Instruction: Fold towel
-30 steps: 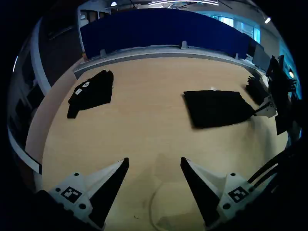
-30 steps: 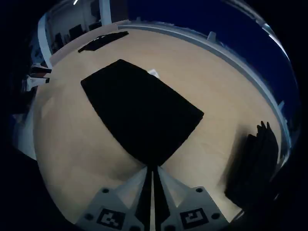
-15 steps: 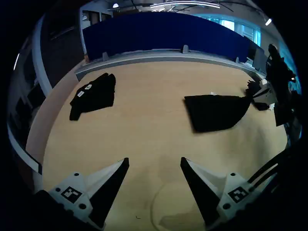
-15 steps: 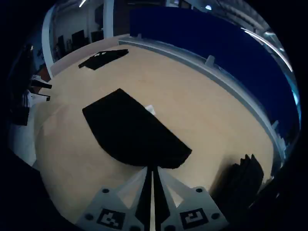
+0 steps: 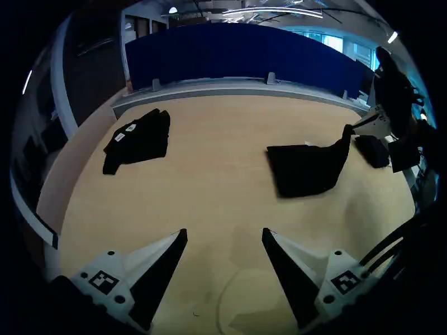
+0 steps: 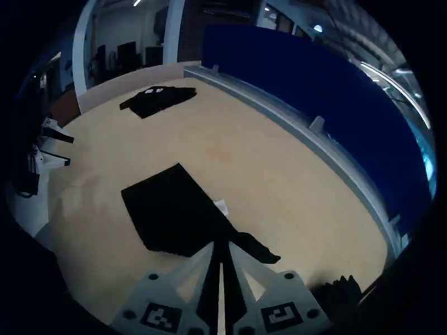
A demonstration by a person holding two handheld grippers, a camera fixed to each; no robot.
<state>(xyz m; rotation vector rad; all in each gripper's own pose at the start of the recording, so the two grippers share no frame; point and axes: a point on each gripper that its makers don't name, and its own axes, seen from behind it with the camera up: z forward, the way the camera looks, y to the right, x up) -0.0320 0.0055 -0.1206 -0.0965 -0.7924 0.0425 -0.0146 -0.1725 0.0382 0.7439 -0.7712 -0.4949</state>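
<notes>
A black towel [image 5: 304,167] lies on the light wooden table [image 5: 218,167], right of the middle. Its far right corner is pulled up off the surface by my right gripper [image 5: 353,126], which is shut on it. In the right gripper view the towel [image 6: 167,215] spreads out ahead and to the left, and its raised corner runs into the closed fingertips of the right gripper [image 6: 221,248]. My left gripper [image 5: 223,243] hovers open over bare table near the front edge, well short of the towel. It also appears far off as the left gripper [image 6: 62,149].
A crumpled black cloth [image 5: 137,139] lies at the far left of the table. A folded black stack [image 5: 371,151] sits beside the towel at the right edge. A blue partition [image 5: 240,53] runs behind the table. A person [image 5: 394,92] stands at the right.
The right gripper has risen with the towel's corner, lifting that edge off the table and drawing the cloth narrower. The left gripper has stayed open in place.
</notes>
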